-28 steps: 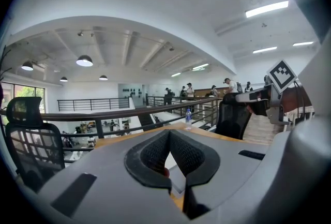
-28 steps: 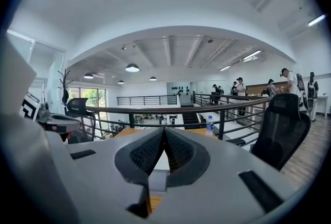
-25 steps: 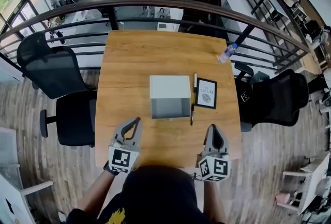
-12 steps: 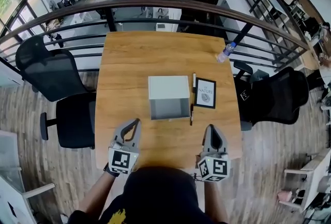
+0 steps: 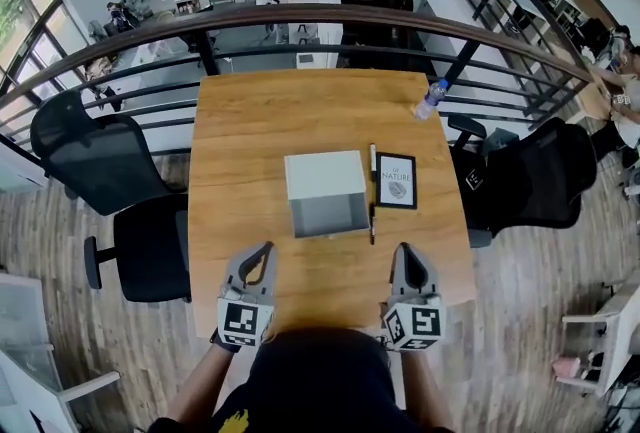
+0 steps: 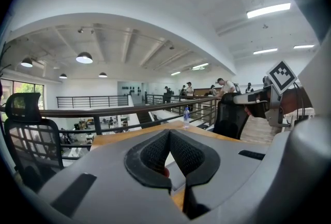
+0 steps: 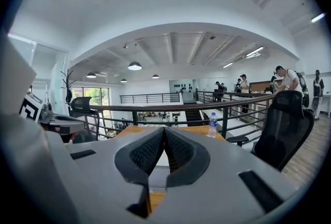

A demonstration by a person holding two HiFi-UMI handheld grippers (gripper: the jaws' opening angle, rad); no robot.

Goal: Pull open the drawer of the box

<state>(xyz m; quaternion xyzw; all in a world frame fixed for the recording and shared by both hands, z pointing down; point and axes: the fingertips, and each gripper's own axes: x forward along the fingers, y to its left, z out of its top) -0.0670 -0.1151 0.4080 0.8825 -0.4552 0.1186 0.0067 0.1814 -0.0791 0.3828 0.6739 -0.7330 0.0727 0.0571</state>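
**Box mid-table, both grippers shut & well short of it**

We look down on a wooden table [image 5: 240,121] backed by a curved railing [image 5: 300,18], w/ one black office chair [image 5: 95,156] at its left edge and another [image 5: 535,176] at its right. The box [image 5: 325,183] sits approx at the table's ctr, white top up, its grey face turned toward us.

We hold the left gripper [image 5: 264,249] and the right gripper [image 5: 406,249] over the near part of the table, both pointing away from us. The box lies ahead of them and btwn their two lines. It is well apart from either, and neither touches it.

Seen from its own camera, the left gripper [image 6: 169,133] has its pads meeting at the tip w/ nothing clamped. Same for the right gripper [image 7: 164,130]: jaws fully together, nothing held.

Just right of the box lies a framed card [image 5: 397,181], close beside it but apart. A water bottle [image 5: 431,99] stands at the table's far right edge, by the railing. Two slim pens [image 5: 373,159] lie btwn box & card, roughly end to end along the box's right side.
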